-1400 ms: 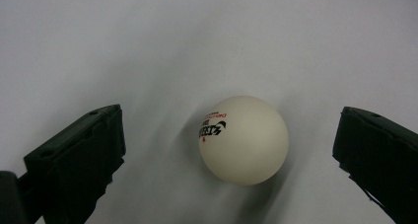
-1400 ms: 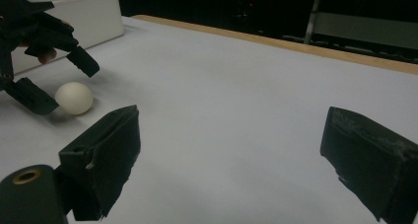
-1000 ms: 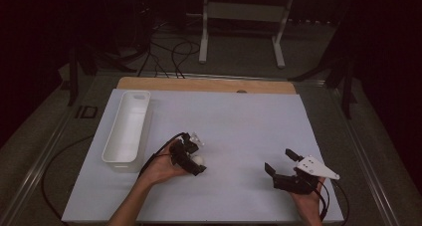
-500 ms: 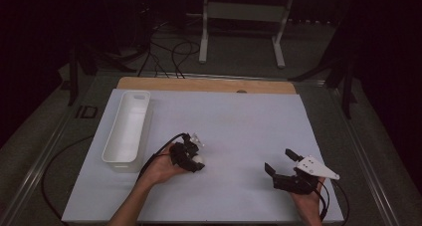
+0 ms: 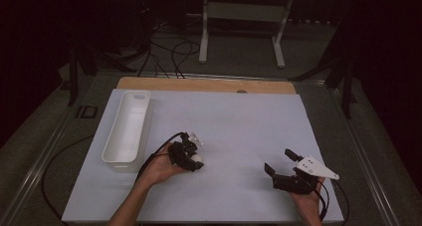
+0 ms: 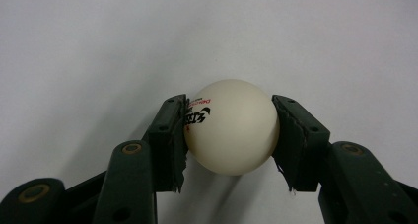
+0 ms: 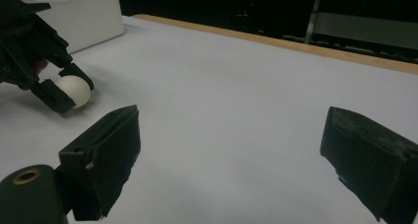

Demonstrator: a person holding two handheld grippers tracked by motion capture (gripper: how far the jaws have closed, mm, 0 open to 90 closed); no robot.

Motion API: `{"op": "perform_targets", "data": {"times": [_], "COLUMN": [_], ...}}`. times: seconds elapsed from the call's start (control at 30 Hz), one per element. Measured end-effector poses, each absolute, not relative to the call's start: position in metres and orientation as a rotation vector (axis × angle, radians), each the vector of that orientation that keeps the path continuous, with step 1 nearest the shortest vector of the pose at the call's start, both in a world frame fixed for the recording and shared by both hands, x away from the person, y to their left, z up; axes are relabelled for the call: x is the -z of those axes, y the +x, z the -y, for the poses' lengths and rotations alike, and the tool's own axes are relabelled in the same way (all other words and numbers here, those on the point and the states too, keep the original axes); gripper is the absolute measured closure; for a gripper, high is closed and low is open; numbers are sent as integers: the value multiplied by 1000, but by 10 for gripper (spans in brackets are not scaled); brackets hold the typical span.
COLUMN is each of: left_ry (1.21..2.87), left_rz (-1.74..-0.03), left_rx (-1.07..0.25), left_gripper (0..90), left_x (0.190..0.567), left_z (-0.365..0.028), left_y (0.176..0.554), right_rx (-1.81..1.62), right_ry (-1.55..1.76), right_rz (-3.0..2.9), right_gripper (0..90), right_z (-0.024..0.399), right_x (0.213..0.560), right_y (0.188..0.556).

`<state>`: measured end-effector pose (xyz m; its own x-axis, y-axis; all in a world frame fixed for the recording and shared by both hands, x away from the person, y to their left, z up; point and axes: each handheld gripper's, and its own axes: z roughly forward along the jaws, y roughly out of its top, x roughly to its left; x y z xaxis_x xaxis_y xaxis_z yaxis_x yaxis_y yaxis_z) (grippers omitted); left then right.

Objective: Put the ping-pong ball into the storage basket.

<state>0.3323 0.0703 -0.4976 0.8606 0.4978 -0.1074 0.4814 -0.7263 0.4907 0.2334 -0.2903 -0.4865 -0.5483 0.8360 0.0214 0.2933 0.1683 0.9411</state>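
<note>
The left hand-held gripper point(image 6: 229, 135) has just closed on the white ball point(image 6: 230, 127), pads pressing both sides, ball low on the counter point(image 5: 239, 121). Best lift gently, squarely, toward the white bin point(image 5: 127, 129). The right hand-held gripper point(image 7: 231, 150) sits wide open, empty.

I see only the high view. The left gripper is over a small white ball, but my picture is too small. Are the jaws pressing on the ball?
Observer: Yes. In the left gripper view both pads touch the small white ball, one on each side.
Operator: Is the ball lifted?
Observer: The right gripper view shows the ball low at the white table sheet; a gap I cannot tell.
Operator: Any marking on it?
Observer: Black and red print beside one pad.
</note>
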Motion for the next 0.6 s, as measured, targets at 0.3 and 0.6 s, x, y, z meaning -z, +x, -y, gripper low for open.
{"op": "perform_targets", "data": {"times": [0.3,0.6], "left_ry": [2522,2523], "left_rz": [-717,-725], "left_rx": [-48,-62], "left_gripper": [511,511], "left_x": [494,488], "left_z": [-71,-72], "left_y": [331,329], "right_rx": [-1377,-1378], "right_ry": [1067,1067], "right_rz": [-1936,-1936], "right_gripper": [79,79], "right_z": [290,289], "right_x": [487,487], "right_y": [233,233]}}
